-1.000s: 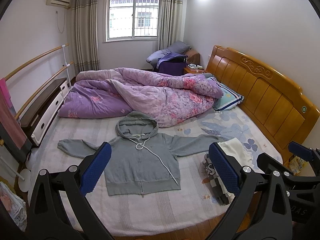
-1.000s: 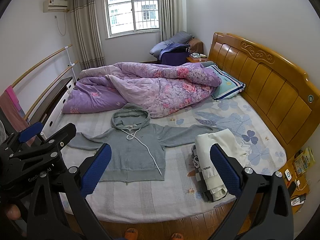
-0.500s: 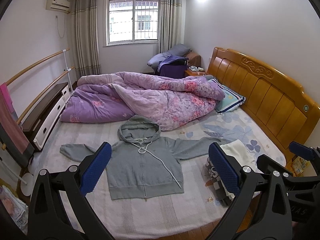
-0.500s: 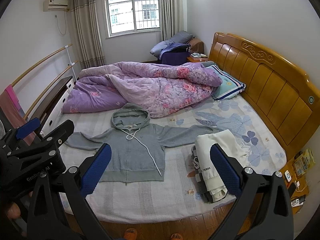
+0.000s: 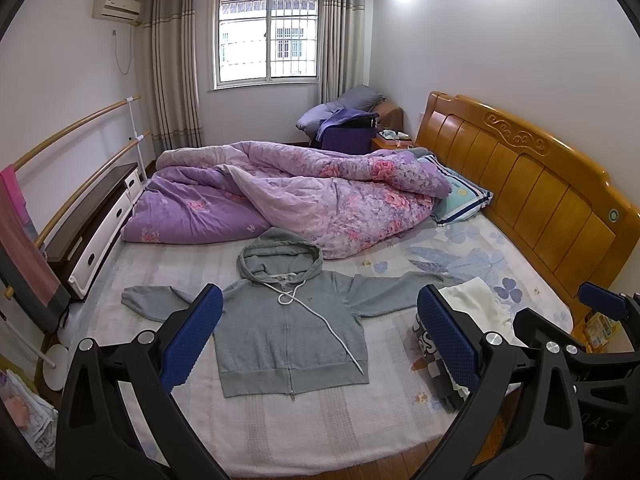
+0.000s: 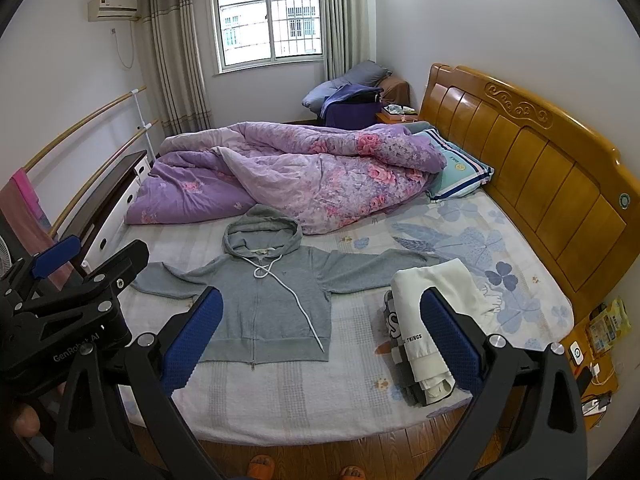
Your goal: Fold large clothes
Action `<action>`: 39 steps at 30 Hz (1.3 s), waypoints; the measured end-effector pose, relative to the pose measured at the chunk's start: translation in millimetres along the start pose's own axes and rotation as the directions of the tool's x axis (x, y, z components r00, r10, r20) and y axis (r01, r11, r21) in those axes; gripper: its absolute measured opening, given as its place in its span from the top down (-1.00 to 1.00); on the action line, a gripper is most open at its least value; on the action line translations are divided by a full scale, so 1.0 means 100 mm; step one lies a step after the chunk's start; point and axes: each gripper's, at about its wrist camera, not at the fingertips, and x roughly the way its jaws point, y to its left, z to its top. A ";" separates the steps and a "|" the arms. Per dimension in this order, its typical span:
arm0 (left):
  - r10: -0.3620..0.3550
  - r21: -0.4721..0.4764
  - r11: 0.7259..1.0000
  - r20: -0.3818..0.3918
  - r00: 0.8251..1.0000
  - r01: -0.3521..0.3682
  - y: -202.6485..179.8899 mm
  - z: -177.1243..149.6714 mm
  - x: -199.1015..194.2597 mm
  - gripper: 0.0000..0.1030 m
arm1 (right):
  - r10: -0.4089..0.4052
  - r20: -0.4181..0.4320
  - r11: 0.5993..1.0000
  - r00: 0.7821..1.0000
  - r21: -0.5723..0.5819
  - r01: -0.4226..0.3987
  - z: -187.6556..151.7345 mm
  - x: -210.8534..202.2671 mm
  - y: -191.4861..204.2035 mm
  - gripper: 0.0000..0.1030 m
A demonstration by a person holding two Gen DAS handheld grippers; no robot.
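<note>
A grey zip hoodie (image 5: 288,328) lies flat on the bed, front up, sleeves spread to both sides, hood toward the quilt; it also shows in the right wrist view (image 6: 272,300). A white drawcord trails across its chest. My left gripper (image 5: 320,340) is open and empty, held above the bed's near edge. My right gripper (image 6: 320,336) is open and empty, also back from the bed. A stack of folded clothes (image 6: 428,328) lies to the right of the hoodie.
A crumpled purple floral quilt (image 5: 296,200) fills the far half of the bed. A wooden headboard (image 5: 532,184) stands on the right, a striped pillow (image 6: 456,168) beside it. A drawer unit (image 5: 96,224) and rails line the left wall. A bedside table (image 6: 592,364) holds small items.
Both grippers have drifted slightly back and up from the bed; the left view has tilted up. Both stay open. The hoodie has not moved.
</note>
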 end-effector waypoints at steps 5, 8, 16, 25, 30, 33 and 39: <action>0.001 -0.001 1.000 -0.004 1.000 -0.001 0.01 -0.03 -0.02 -0.90 | 0.001 -0.002 1.000 1.000 0.000 -0.001 -0.02 -0.02 -0.03 -0.85; 0.002 0.001 1.000 0.000 1.000 -0.002 0.01 -0.05 -0.03 -0.90 | -0.001 0.002 1.000 1.000 -0.002 0.001 -0.02 -0.02 -0.03 -0.85; 0.002 0.001 1.000 0.002 1.000 -0.002 0.02 -0.07 -0.04 -0.90 | 0.001 0.004 1.000 1.000 -0.002 -0.001 -0.03 -0.03 -0.05 -0.85; 0.002 0.005 1.000 -0.002 1.000 -0.002 0.02 -0.07 -0.03 -0.90 | 0.000 0.002 1.000 1.000 -0.002 0.000 -0.05 -0.04 -0.08 -0.85; 0.001 0.004 1.000 -0.002 1.000 -0.001 0.02 -0.07 -0.03 -0.90 | 0.001 0.002 1.000 1.000 -0.001 -0.001 -0.05 -0.04 -0.08 -0.85; 0.002 0.005 1.000 0.000 1.000 -0.002 0.02 -0.06 -0.03 -0.90 | 0.000 0.002 1.000 1.000 -0.002 0.000 -0.04 -0.04 -0.08 -0.85; 0.012 0.014 1.000 -0.003 1.000 -0.012 0.03 -0.06 -0.02 -0.90 | 0.001 -0.005 1.000 1.000 0.000 -0.001 -0.06 -0.02 -0.09 -0.85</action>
